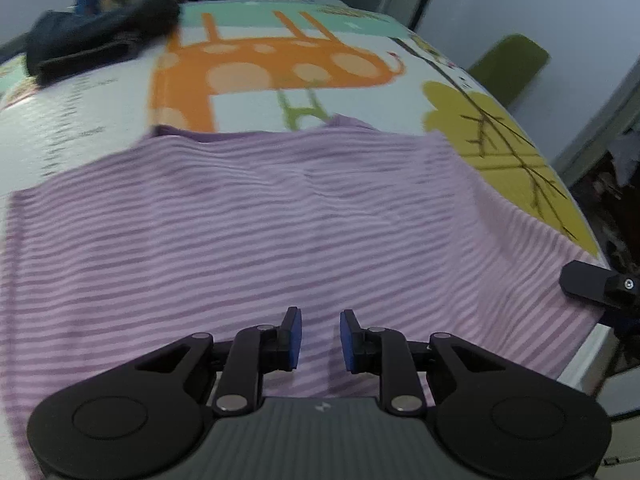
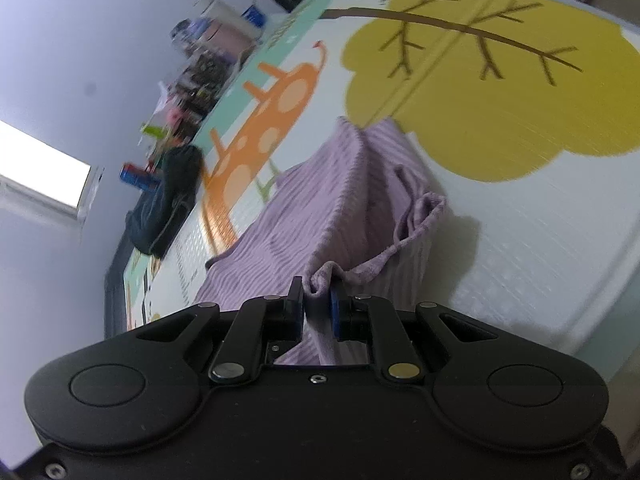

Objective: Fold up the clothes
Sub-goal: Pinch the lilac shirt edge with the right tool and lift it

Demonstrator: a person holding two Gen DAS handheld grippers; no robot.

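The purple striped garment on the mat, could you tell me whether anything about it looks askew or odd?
Mostly it lies flat, but the purple striped garment is lifted at one edge: the right claw has pinched a bunched edge, pulling the cloth up into a tent. The left claw hovers open above it. Nothing looks damaged.

Honestly nothing here is readable. The play mat (image 1: 100,120) on the bench has rows of small dark print down its white strip, but it's way too blurred to make out in either view. The left tool (image 1: 320,338) has a tiny pale logo mark on its grey body, more a symbol than letters. Cans and bottles at the back are just smears.
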